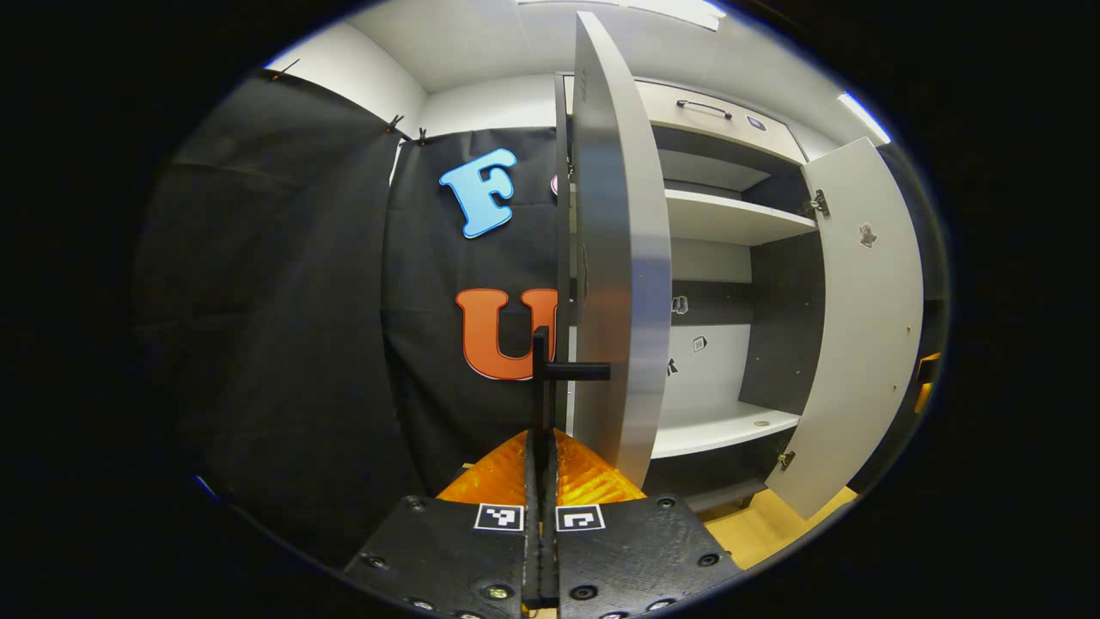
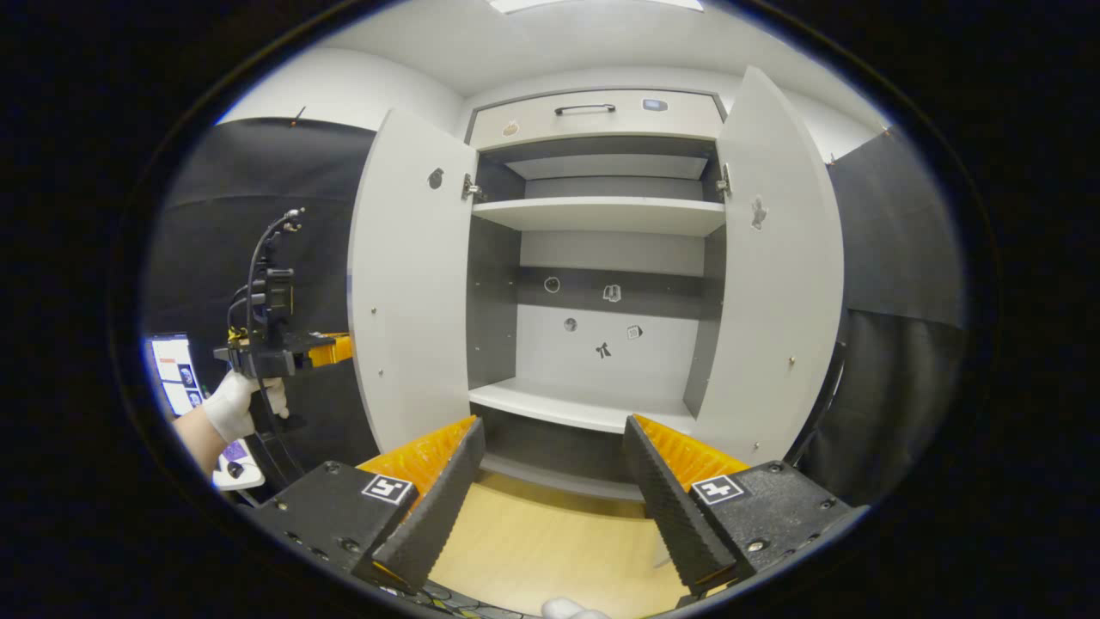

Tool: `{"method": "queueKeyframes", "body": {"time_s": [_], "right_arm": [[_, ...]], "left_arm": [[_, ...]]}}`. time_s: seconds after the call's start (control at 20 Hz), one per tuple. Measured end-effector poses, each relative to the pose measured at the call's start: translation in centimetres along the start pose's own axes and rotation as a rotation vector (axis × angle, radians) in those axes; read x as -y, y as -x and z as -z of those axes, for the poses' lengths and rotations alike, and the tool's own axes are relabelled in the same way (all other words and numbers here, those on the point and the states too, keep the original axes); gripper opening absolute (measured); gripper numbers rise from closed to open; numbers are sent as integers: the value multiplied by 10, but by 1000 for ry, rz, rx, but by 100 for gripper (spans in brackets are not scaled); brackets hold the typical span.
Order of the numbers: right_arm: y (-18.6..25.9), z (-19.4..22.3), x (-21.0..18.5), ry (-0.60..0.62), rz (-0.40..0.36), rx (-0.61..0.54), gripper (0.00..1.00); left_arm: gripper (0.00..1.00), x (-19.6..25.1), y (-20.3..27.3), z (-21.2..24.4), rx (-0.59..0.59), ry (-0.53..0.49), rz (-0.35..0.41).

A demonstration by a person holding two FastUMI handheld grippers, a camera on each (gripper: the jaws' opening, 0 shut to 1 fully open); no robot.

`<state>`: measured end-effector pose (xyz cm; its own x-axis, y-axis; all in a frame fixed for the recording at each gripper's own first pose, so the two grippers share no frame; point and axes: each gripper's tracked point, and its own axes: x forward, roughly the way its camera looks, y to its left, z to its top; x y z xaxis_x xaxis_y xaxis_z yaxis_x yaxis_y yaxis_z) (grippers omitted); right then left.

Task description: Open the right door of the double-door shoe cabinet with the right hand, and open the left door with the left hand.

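Observation:
The white shoe cabinet [image 2: 601, 215] stands with both doors swung out. In the left gripper view the left door [image 1: 619, 258] is edge-on right in front of me, and my left gripper [image 1: 541, 447] is shut on its black bar handle [image 1: 541, 361]. The right door [image 1: 864, 327] hangs open farther off. In the right gripper view the left door [image 2: 408, 284] and right door [image 2: 769, 284] frame the bare shelves. My right gripper [image 2: 554, 468] is open, empty, low before the cabinet's middle. A gloved hand [image 2: 236, 404] holds the other gripper behind the left door.
A drawer with a dark handle [image 2: 584, 109] tops the cabinet. Small stickers dot the back panel [image 2: 601, 344]. Light wooden floor [image 2: 550, 542] lies below. Black cloth walls flank both sides, and a lit screen [image 2: 176, 370] sits at the far left.

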<state>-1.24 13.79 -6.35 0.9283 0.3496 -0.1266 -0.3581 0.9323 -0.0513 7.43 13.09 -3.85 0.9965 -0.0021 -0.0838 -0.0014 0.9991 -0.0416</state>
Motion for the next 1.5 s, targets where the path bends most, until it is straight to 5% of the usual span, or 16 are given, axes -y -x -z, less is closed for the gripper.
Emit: {"method": "queueKeyframes", "body": {"time_s": [0.3,0.4,0.45,0.5,0.65,0.7,0.75,0.8,1.5], "right_arm": [[5,-2,-14,2,31,5,100],[10,0,-15,-8,48,0,100],[13,1,-15,-10,57,-4,100],[15,2,-13,-11,72,-5,100],[24,-1,-5,-21,106,6,100],[28,-1,-3,-22,113,10,100],[31,-2,0,-23,119,15,100],[35,-4,3,-24,123,19,100],[103,-20,71,-46,221,71,100]], "left_arm": [[1,-4,4,-1,-6,-21,0],[6,-11,7,0,-10,-29,-31],[19,-18,11,-1,-9,-45,-50],[17,-26,17,-2,-3,-66,-86],[60,-26,38,-4,12,-77,-93],[67,-21,46,-6,20,-69,-84],[92,-14,55,-10,30,-61,-75],[95,-9,66,-16,43,-63,-75],[96,109,174,-53,68,-75,-55]]}}
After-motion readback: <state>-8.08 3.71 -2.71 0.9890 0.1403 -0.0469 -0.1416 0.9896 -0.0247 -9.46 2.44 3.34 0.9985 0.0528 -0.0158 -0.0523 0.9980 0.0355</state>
